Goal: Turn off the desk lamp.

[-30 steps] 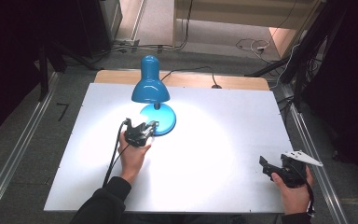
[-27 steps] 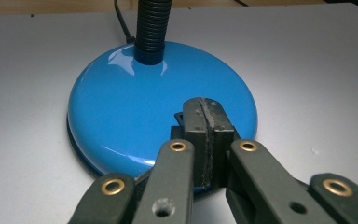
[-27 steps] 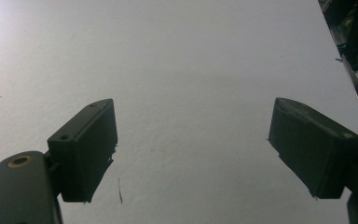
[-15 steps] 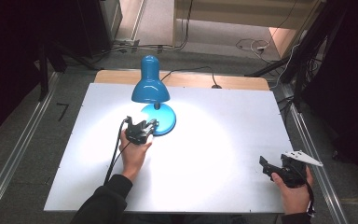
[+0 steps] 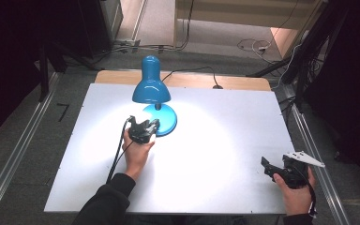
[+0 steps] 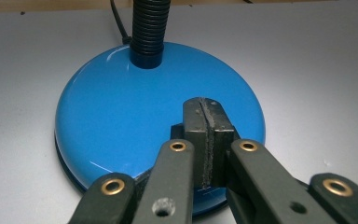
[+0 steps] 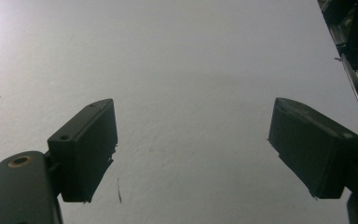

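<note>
High view shows a glossy blue metal desk lamp [image 5: 152, 91] with a round dished base and a bell-shaped shade standing near the middle of the far edge of the white table [image 5: 225, 140], lit and throwing a bright pool onto the tabletop below it. Its black cord [image 5: 192, 71] runs off the far edge. Left claw [image 5: 146, 131] sits at the near-left rim of the lamp's base, held in a hand whose dark sleeve [image 5: 105, 204] comes in from the near edge, with the claw's black cable [image 5: 117, 154] trailing back along the forearm. Seen from the left gripper view, the left claw [image 6: 208, 140] has its two black jaws pressed flat together with nothing between them, their tips over the near part of the blue base [image 6: 121, 116], while the lamp's black ribbed neck [image 6: 150, 28] rises from the base's centre. Whether the tips touch the base I cannot tell. Right claw [image 5: 274, 168] lies near the near-right corner of the table, well apart from the lamp, held in the other hand. From the right gripper view, the right claw [image 7: 191, 149] stands wide, with bare white tabletop between its jaws.
</note>
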Tool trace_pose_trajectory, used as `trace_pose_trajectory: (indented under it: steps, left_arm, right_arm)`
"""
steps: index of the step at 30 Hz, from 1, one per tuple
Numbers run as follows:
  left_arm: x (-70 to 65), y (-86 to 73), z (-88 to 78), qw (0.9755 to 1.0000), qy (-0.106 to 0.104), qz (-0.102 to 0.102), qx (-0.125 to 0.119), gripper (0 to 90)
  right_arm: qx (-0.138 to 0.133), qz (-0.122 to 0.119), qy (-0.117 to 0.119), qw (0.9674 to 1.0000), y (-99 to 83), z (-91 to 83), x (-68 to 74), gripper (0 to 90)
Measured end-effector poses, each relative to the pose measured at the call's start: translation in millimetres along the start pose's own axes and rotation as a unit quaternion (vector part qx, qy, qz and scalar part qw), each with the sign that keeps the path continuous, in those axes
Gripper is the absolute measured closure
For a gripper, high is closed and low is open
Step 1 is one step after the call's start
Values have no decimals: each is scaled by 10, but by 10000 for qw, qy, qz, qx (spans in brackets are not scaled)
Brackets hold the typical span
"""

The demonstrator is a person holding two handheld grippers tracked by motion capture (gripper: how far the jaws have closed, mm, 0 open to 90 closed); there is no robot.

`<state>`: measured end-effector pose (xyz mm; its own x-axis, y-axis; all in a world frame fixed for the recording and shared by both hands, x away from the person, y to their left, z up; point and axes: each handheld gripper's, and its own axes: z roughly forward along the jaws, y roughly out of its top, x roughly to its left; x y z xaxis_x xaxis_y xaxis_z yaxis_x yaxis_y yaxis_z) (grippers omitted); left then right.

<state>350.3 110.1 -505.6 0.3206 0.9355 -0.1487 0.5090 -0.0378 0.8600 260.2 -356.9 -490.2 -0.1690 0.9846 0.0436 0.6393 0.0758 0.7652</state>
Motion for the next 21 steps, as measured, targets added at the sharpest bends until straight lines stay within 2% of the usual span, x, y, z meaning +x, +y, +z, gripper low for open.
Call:
trace_pose_trajectory:
  steps: [11, 21]
  left_arm:
    - [0, 6, 24, 10000, 51, 54, 20, 900]
    - [-23, 18, 27, 9997, 131, 212, 71, 900]
  right_arm:
    - [6, -19, 2, 10000, -1, 2, 2, 143]
    - [-7, -31, 12, 10000, -1, -2, 10, 143]
